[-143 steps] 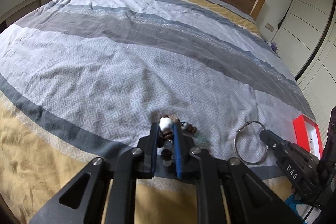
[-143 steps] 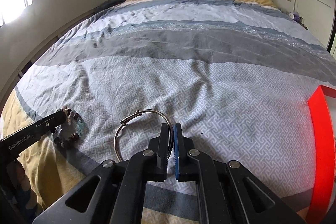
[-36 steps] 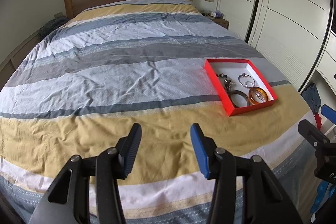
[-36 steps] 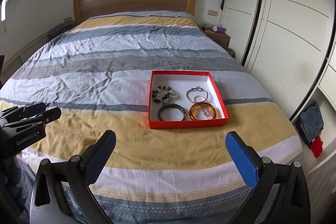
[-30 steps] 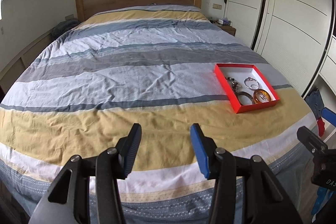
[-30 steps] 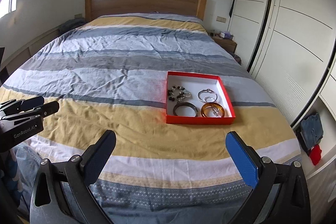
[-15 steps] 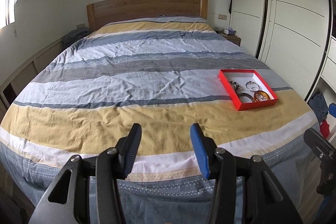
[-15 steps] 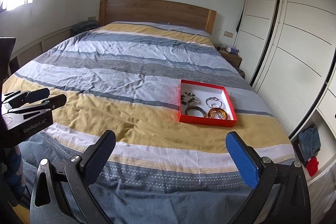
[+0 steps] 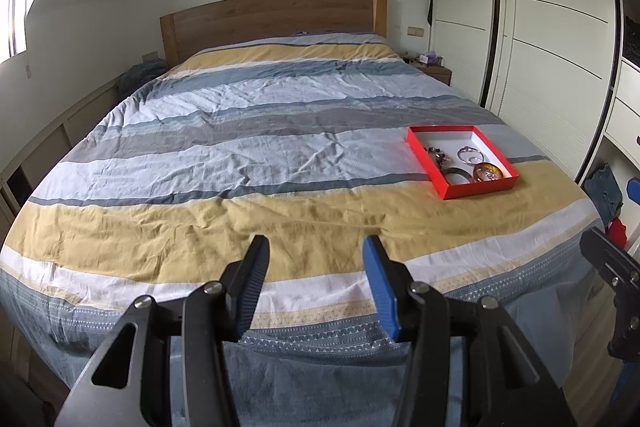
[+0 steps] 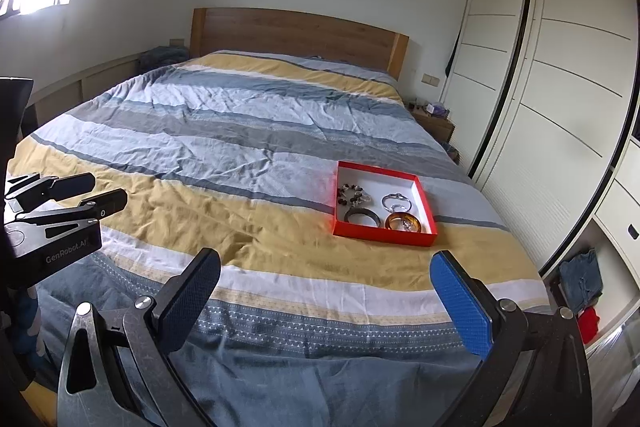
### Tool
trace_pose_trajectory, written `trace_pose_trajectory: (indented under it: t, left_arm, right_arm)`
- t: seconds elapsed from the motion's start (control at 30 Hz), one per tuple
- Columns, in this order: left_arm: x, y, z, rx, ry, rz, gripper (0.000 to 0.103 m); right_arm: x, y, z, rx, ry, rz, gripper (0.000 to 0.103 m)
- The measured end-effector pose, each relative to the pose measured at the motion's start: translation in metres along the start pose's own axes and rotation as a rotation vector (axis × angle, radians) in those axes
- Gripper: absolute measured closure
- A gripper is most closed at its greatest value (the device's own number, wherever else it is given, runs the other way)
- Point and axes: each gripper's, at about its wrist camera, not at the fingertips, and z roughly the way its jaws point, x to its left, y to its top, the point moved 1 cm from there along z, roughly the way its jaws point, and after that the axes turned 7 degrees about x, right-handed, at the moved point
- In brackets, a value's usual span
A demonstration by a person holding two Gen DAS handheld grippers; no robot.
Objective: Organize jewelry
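The red tray (image 10: 383, 238) lies flat on the striped bedspread (image 10: 224, 163) towards the bed's right edge, its long axis running roughly from foot to wooden headboard (image 10: 298, 35). Inside sit a beaded bracelet (image 10: 352, 195), a silver bangle (image 10: 396, 202), a dark ring-shaped bangle (image 10: 362, 217) and an amber one (image 10: 404, 223), possibly with something glittery in it. The left gripper (image 9: 316, 269) and right gripper (image 10: 326, 287) hang beyond the foot, both spread apart and empty, the right wider.
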Motion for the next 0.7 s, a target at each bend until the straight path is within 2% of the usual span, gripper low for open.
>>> trace_pose_trajectory:
  t: [0.7]
  left_arm:
    - [-0.007, -0.008, 0.017, 0.050, -0.012, 0.029, 0.056]
  right_arm:
    - [-0.005, -0.007, 0.027, 0.065, 0.039, 0.026, 0.000]
